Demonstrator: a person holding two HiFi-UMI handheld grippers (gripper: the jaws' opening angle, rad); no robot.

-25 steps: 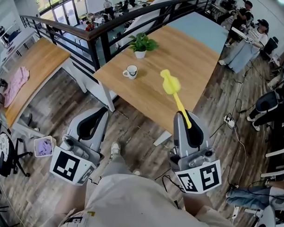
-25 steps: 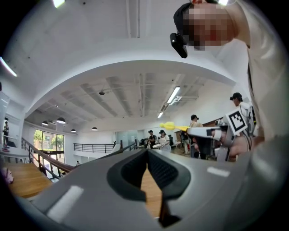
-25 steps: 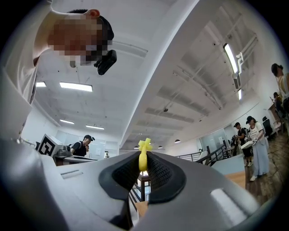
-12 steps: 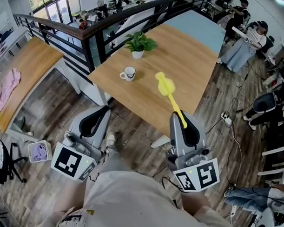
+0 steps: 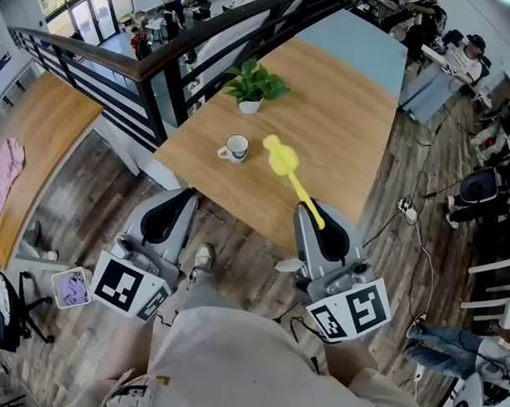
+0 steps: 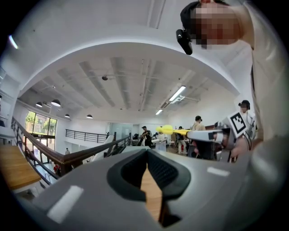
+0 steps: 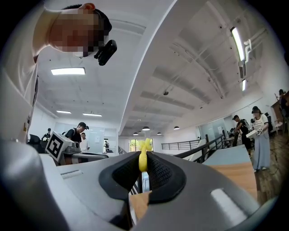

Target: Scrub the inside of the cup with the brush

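1. In the head view the left gripper (image 5: 178, 196) sits at lower left of the frame, over the wooden floor (image 5: 105, 185) just short of the tabletop (image 5: 350, 118). In the left gripper view its jaws meet with nothing between them.
2. The right gripper (image 5: 315, 211) sits at lower centre-right of the head view. Its jaws are clamped on the thin handle of the yellow brush (image 5: 291, 178).
3. In the right gripper view the brush (image 7: 143, 159) stands upright in the slit between the pads, and its head shows above them.
4. From the right gripper the brush slants up and left in the head view. Its bulbous head lies over the tabletop, just right of the cup (image 5: 236, 148) and apart from it.
5. The cup is white and stands upright near the tabletop's lower-left edge, in the upper centre of the frame, with its handle to the left.
6. A potted plant (image 5: 252, 88) stands on the tabletop above the cup, by the dark railing (image 5: 143, 65).
7. The left gripper view shows the brush (image 6: 168, 130) at centre right, sticking out leftwards from the right gripper (image 6: 208, 135).
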